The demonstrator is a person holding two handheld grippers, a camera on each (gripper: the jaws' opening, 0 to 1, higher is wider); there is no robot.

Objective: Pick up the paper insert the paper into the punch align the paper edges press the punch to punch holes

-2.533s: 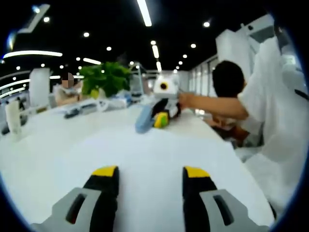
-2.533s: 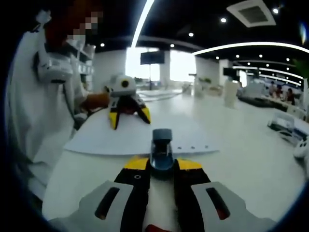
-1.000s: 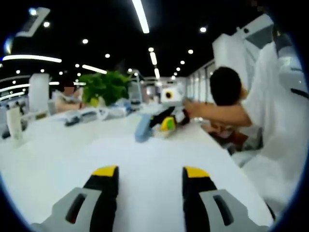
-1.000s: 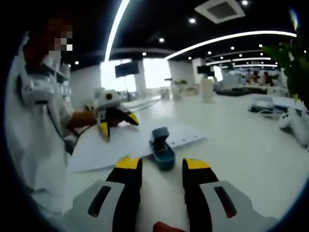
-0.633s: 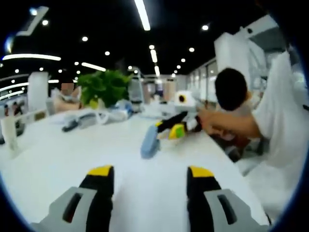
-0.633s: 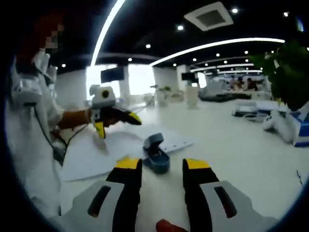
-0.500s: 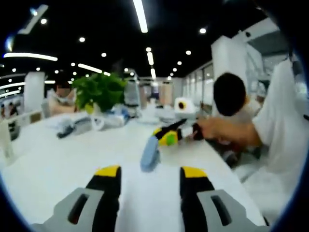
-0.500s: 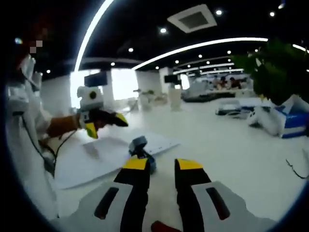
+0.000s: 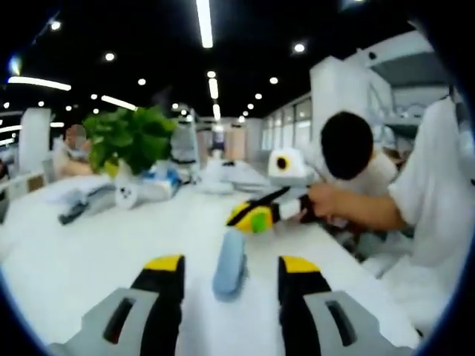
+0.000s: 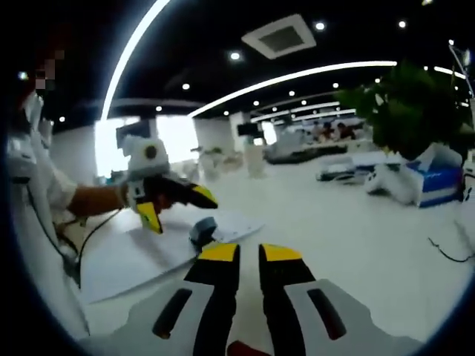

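Blue punch (image 9: 230, 263) sits on white paper (image 10: 141, 252), both grippers free.

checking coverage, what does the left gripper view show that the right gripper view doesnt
Left gripper view alone: a dark-haired seated person behind the right gripper.

Right gripper view alone: the white paper lying flat under the punch, and the left gripper held above it.

Both: the blue punch, the white table and a green plant.

no readable text, labels, brands or numbers, everything too blurred to make out
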